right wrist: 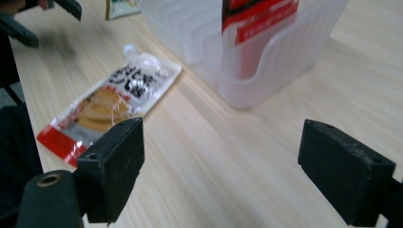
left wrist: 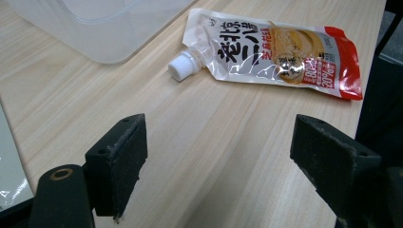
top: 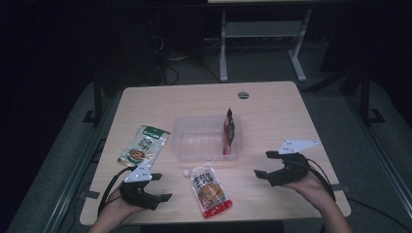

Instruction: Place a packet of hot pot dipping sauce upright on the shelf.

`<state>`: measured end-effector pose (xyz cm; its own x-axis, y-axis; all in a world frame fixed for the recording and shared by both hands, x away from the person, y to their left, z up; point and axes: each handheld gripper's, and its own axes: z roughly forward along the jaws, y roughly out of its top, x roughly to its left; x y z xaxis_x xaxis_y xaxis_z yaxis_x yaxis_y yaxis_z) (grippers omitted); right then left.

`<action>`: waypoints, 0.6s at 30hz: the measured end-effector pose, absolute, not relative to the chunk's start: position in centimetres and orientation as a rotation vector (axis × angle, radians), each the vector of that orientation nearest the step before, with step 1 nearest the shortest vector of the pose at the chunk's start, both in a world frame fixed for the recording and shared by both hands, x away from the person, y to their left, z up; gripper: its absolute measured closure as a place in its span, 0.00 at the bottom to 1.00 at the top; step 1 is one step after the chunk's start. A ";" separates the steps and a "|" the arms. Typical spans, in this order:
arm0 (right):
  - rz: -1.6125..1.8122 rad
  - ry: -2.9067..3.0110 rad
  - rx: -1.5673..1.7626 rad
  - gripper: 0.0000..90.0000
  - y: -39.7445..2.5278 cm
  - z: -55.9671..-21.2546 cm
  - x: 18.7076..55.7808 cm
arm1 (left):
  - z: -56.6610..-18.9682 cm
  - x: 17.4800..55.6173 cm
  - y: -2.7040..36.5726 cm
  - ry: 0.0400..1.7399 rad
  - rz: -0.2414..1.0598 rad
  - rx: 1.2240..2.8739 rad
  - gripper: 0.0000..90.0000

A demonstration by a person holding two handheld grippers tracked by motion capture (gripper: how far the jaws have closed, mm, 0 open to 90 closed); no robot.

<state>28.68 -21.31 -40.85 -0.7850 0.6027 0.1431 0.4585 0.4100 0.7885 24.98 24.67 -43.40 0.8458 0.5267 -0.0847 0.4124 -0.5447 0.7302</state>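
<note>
Landmark: the clear plastic bin [top: 206, 138], mid-table.

Nearest the person, both grippers sit low over the wooden table [top: 272, 104], on the near side of the bin. Left gripper [top: 156, 187] is near-left of the bin, jaws wide apart, nothing between them. Right gripper [top: 264, 164] is near-right of the bin, jaws likewise spread and empty. In each gripper view, bare wood lies between the two black jaws.

Between the grippers, just in front of the bin's near wall: a spouted sauce pouch [top: 210, 190], lying flat, white cap [left wrist: 184, 66] pointing toward the bin, red bottom edge toward the person. Pouch and bin are close but apart. Both grippers face it; it looks like the next thing to be picked up.

Left of the bin: a green packet [top: 144, 145], flat, apart from the bin wall.

Inside the bin, against its right wall: a red-and-black packet [top: 230, 130], standing on edge.

Risks, as judged:
- Pouch is glossy and lies flat; jaws closing on the face may skid off or push it along the table. The edge or spout neck seems the safer hold.
- A pinch on the soft body could let it sag or slip on the lift.
- Lowering it carelessly may tip the upright packet over.
- Both grippers aiming at one pouch could collide.
</note>
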 end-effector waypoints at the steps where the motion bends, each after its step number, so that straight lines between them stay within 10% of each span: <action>1: 1.308 2.509 0.944 0.18 -21.4 -41.1 28.7 | -43.4 24.9 24.6 0.683 0.183 2.222 0.24; 10: 1.296 2.582 0.918 0.25 -20.4 -42.5 28.8 | -43.2 24.8 24.1 0.720 0.171 2.223 0.36; 18: 1.273 2.611 0.919 0.25 -19.4 -43.1 28.7 | -42.1 25.0 21.8 0.694 0.099 2.214 0.95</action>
<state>28.67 -19.40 -43.13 -0.8138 0.5556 0.1702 0.4763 0.4701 0.7431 25.02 21.81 -42.14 0.8467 0.5105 -0.1500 0.4481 -0.5323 0.7182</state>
